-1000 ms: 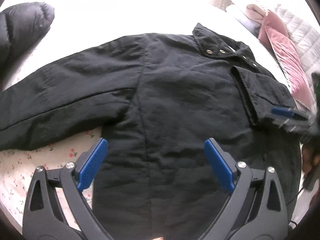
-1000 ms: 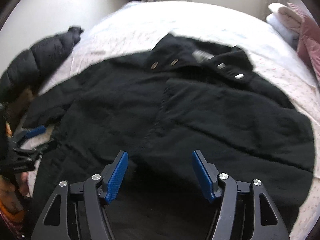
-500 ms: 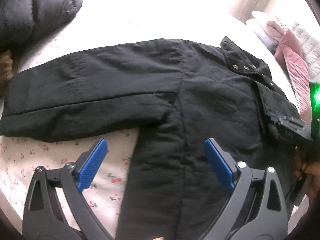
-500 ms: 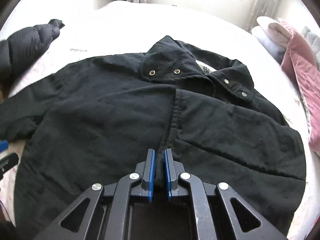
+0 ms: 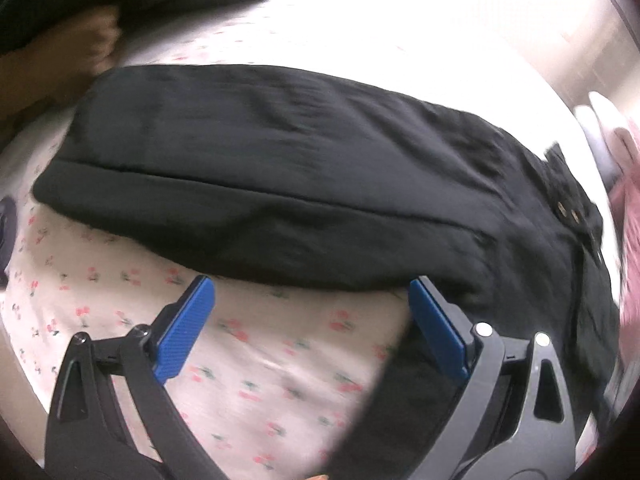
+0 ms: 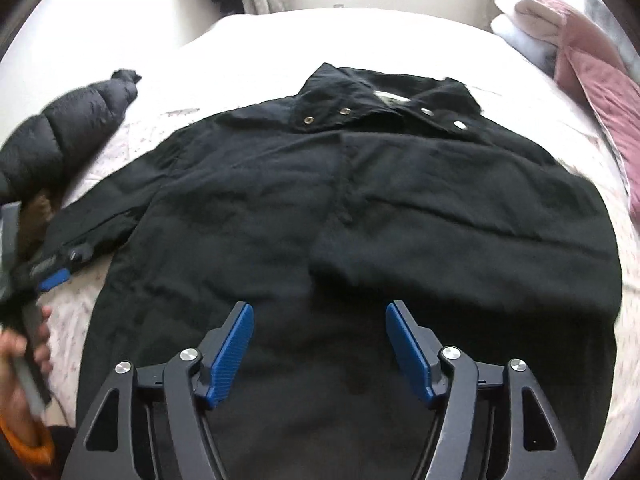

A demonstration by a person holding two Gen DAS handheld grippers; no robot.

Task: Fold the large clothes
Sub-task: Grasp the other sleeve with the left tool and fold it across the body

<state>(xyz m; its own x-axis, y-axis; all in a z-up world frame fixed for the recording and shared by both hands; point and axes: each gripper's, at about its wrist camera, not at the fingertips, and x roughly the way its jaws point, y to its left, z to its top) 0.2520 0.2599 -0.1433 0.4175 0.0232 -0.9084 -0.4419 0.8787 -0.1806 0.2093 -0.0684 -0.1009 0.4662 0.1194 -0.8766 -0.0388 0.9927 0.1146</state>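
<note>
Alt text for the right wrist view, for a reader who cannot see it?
A black jacket lies spread front-up on a white floral bedsheet, snap collar at the far end. The right gripper hangs over its lower front, jaws opening, nothing between them.

The right gripper (image 6: 318, 350) hangs over the lower middle of a black jacket (image 6: 280, 208), its blue pads (image 6: 230, 354) apart and opening, with only flat cloth under the gap and nothing pinched. The jacket lies spread on a bed (image 6: 280, 32) ahead of the gripper, its collar (image 6: 384, 100) with metal snaps farthest off. One sleeve (image 6: 100, 224) runs out to the gripper's left, where the left gripper (image 6: 54, 278) sits at its end, gripped by a hand (image 6: 24, 364). Farther left and ahead lies a puffer coat (image 6: 64, 132). Far to the right and ahead sits a pink pile (image 6: 592, 80).
</note>
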